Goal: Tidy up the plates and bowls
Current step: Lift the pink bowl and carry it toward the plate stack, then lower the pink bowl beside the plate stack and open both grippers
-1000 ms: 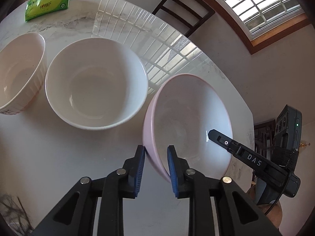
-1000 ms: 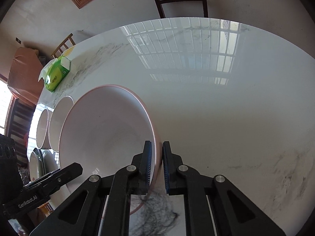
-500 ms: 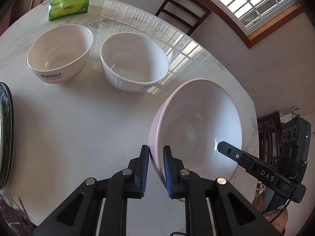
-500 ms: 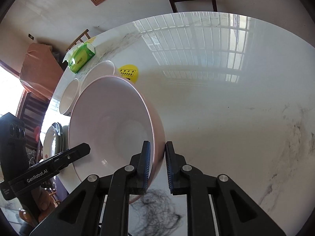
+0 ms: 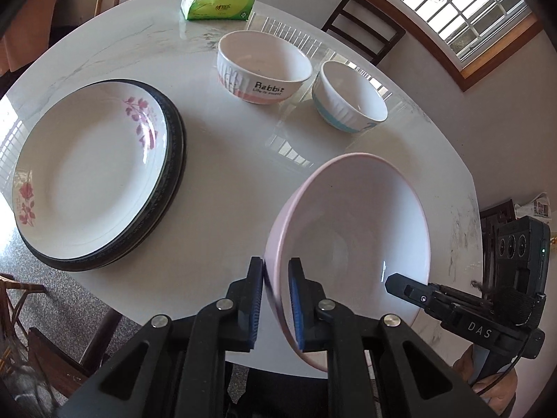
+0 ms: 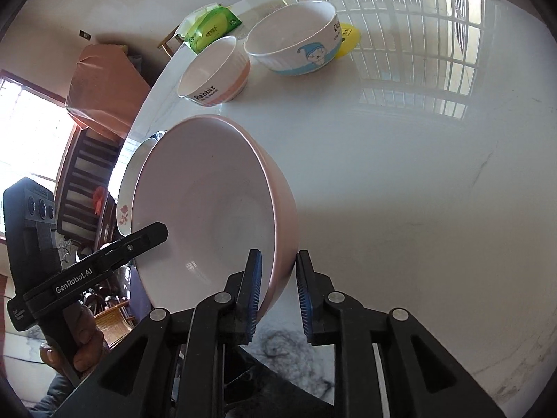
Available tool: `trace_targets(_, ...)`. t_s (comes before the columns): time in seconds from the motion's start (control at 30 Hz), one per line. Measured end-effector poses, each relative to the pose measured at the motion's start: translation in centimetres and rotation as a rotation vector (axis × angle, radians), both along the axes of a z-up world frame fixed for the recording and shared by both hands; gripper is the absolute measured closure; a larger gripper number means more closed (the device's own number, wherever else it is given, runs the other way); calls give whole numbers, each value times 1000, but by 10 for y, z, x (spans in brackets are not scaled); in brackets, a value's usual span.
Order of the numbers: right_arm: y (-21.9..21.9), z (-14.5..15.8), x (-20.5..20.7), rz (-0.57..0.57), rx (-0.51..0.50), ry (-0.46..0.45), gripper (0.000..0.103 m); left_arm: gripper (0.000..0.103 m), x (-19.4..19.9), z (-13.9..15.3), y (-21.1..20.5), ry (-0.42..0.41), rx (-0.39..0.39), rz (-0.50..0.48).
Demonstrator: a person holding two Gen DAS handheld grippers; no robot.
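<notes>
While held clear of the tabletop (image 5: 243, 160) near its front edge, pink bowl (image 5: 355, 240) tilts steeply, rim clamped on opposite sides. Left gripper (image 5: 275, 299): narrowly parted, pads pinching the near rim. Right gripper (image 6: 276, 292): wider gap; inner pad at the wall, outer pad apparently just off it, so grip uncertain. Confirm both pinches before moving. Level the bowl, keep both grippers in step, avoid twisting the rim. Probable step: carry toward the Rabbit bowl (image 5: 263, 66) and blue-banded bowl (image 5: 350, 101) at the far edge for nesting; pass clear of the plate stack (image 5: 94, 170) at the left edge.
</notes>
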State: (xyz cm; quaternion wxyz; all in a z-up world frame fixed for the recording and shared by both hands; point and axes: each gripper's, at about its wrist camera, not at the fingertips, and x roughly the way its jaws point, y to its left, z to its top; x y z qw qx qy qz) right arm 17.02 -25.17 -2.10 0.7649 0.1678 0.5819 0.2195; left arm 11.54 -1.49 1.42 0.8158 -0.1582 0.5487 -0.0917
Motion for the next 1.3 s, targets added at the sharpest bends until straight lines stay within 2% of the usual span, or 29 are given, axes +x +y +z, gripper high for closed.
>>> trace_targets(0.23,31,-4,-5,35,-1,18,83,88,-10,-6,25,6,-5,35)
trace_targets(0.57,33,-4,-5,20,15,23,82,87,-2,-11,26,0,-1,42)
trace_targets(0.6,33,-4,-5,18,17,21,82,84,-1,-12,27,-1,1,41)
trace_targets(0.73,33,-2,-3,4,31,8,77,81,4,-23,29,20,-20,25)
trace_targets(0.8,31,6,-6,-8,15,-44,76,81,5,-27,32,27,-51,25)
trace_targets(0.9,23,25,-19,-54,-14,-180,59,78,1,-25,40,-12,-61,40)
trace_targets(1.0,20,44,-38,-103,-135,-348,40,62,-8,-14,49,-88,-32,64)
trace_targets(1.07,19,53,-49,-133,-207,-439,34,51,-17,-4,53,-149,4,94)
trace_targets(1.1,18,56,-54,-146,-228,-464,31,44,-21,0,55,-165,18,111)
trace_targets(1.3,17,72,-95,-282,-285,-562,10,39,-66,19,53,-351,84,149)
